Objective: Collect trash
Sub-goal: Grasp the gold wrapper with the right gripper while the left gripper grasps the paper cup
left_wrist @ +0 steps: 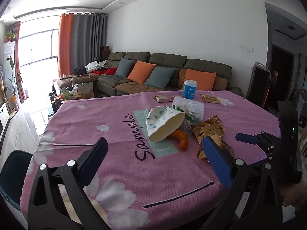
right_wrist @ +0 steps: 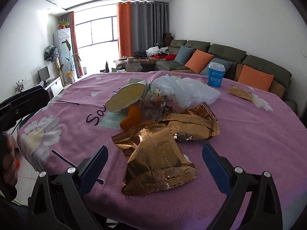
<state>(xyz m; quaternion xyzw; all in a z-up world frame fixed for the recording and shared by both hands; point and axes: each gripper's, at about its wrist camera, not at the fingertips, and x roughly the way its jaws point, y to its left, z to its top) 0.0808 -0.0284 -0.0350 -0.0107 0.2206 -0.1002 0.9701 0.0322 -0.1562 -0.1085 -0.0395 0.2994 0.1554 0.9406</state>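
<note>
Two grippers hover spread and empty over the table — left gripper point(left_wrist: 154, 160), right gripper point(right_wrist: 155, 162) above gold wrappers point(right_wrist: 159, 164).

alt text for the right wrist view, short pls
The open right gripper hovers over a crumpled gold foil wrapper on a pink floral tablecloth. Behind it lie more gold wrappers, an orange peel, a tipped paper cup, white crumpled plastic and an upright blue cup. A sofa stands beyond.
</note>
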